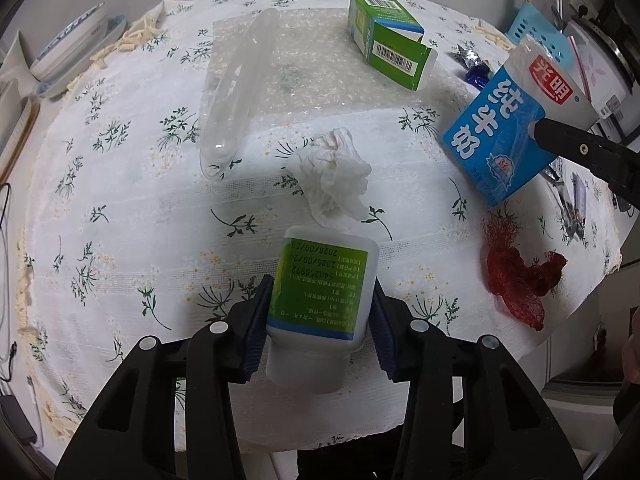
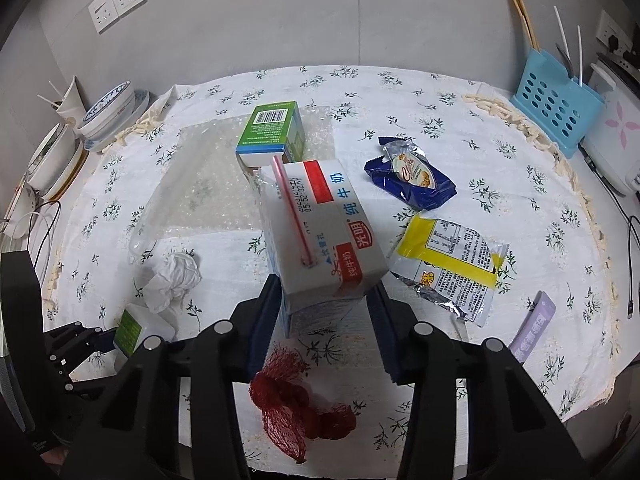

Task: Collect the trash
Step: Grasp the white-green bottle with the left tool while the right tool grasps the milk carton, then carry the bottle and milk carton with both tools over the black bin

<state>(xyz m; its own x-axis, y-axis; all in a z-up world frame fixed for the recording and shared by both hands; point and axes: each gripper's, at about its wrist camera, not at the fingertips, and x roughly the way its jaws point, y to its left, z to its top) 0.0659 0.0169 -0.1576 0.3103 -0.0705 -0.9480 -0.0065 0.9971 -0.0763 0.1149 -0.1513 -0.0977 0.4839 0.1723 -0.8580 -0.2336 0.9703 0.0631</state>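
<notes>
My left gripper (image 1: 320, 308) is shut on a white bottle with a green label (image 1: 320, 276); both blue pads press its sides just above the flowered tablecloth (image 1: 120, 208). My right gripper (image 2: 326, 304) is shut on a tilted blue-and-white milk carton (image 2: 316, 216) with a pink straw on top. In the left wrist view that carton (image 1: 500, 136) hangs at the right with a black finger (image 1: 580, 148) against it. A crumpled tissue (image 1: 334, 172) lies just beyond the bottle. A red net bag (image 2: 296, 412) lies under the right gripper.
A green box (image 2: 272, 128) sits on bubble wrap (image 2: 208, 184) beside a clear plastic sleeve (image 1: 236, 92). A blue wrapper (image 2: 412, 180), a yellow packet (image 2: 448, 264) and a purple pack (image 2: 532, 328) lie to the right. Bowls (image 2: 108, 116) stand back left, a blue utensil caddy (image 2: 556, 104) back right.
</notes>
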